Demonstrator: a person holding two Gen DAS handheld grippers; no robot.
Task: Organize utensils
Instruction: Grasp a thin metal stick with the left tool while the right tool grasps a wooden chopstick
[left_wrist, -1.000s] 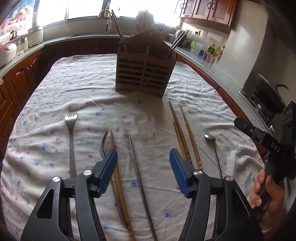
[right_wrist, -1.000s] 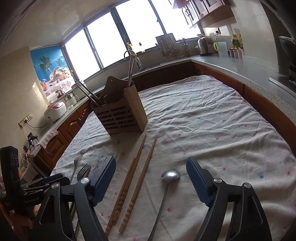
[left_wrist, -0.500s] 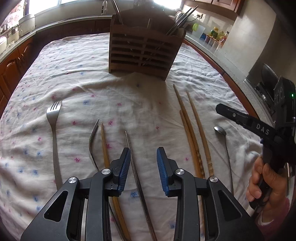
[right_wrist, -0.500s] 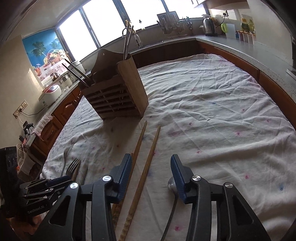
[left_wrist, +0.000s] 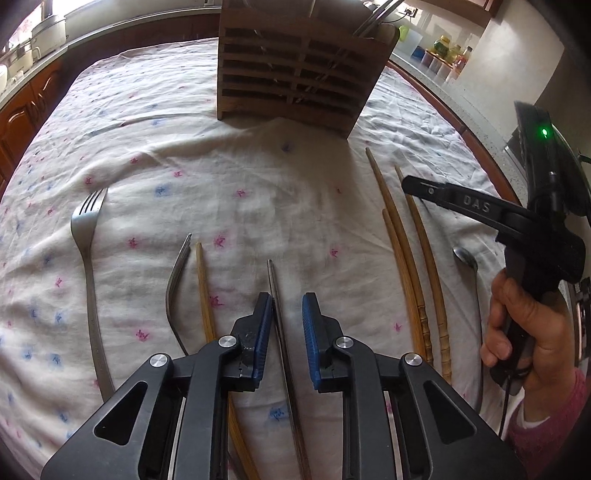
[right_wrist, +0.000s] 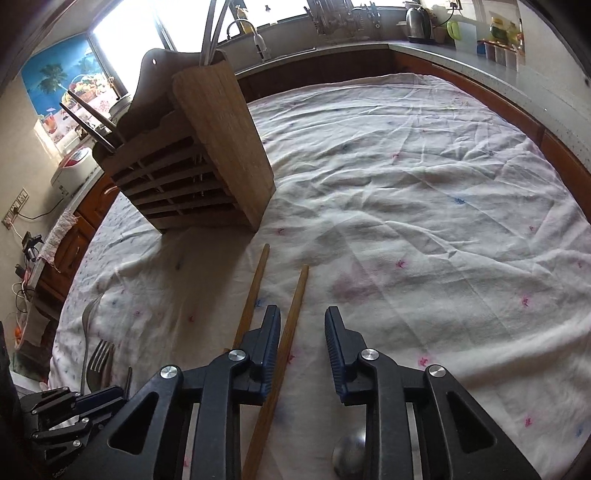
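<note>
While the left gripper (left_wrist: 287, 312) is straddling the metal chopstick (left_wrist: 277, 314), jaws narrow, close squarely; right gripper (right_wrist: 302, 334) is hovering narrow.

The metal chopstick (left_wrist: 277, 317) runs back under the left tool (left_wrist: 287, 325), its near end cut off by the frame. Beneath the right tool (right_wrist: 301, 349), the spoon (right_wrist: 349, 458) shows only part of its bowl. The wooden holder (left_wrist: 295, 70) loses its top to the upper edge

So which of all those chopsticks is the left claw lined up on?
The lone metal chopstick. It is thin and grey and runs straight between the left gripper's blue pads; the wooden chopsticks lie off to either side.
</note>
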